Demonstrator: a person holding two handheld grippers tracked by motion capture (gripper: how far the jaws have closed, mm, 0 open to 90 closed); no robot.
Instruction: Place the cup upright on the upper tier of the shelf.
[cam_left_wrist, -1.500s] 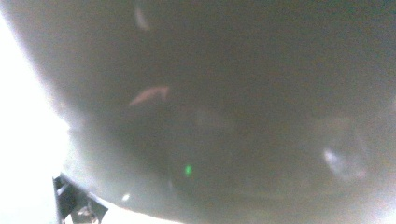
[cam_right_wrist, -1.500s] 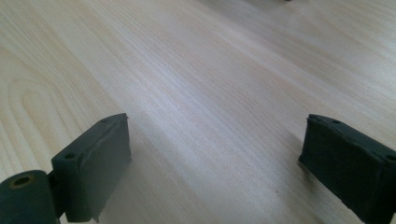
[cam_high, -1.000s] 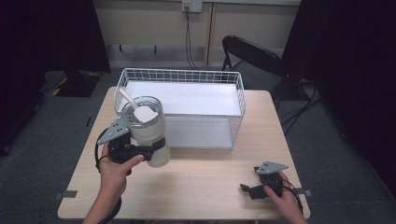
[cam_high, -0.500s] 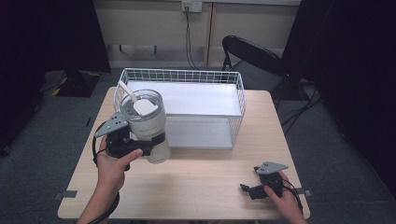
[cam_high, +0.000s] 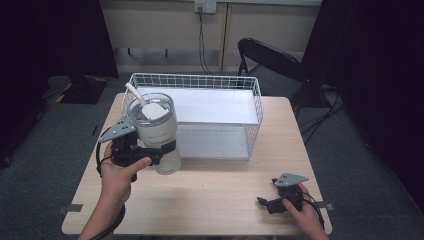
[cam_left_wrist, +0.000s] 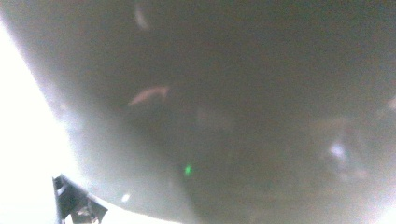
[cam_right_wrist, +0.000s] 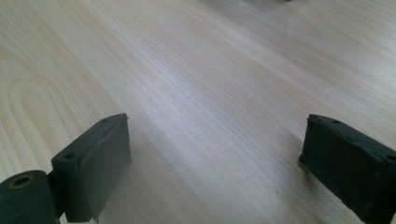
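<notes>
Two hand-held grippers are working over a pale wooden table (cam_high: 210, 200). On the person's left side, the left gripper (cam_high: 150, 152) is pinching a tall cream tumbler (cam_high: 156, 132) around its lower body, holding it above the table, tilted, just in front of the near left corner of a white wire basket (cam_high: 252, 102). A clear lid and a bent white straw (cam_high: 135, 93) are topping the tumbler.

At the near right edge, the right gripper (cam_high: 267, 204) is resting low over bare wood, its jaws spread wide with nothing between them, well apart from the tumbler.

By the look of it, the tumbler is rigid, smooth-walled and probably slippery, and possibly weighty if filled. Gripping across the narrower lower body seems soundest; the lid and straw are looking too flimsy to bear a hold.

Seen from the left gripper, the tumbler (cam_left_wrist: 224, 93) is sitting so close that it is blurring into a grey-green haze, with just one dark jaw tip peeking in at the lower left. Whether liquid is inside cannot be judged. From above, the hand and gripper body are hiding the contact points.
</notes>
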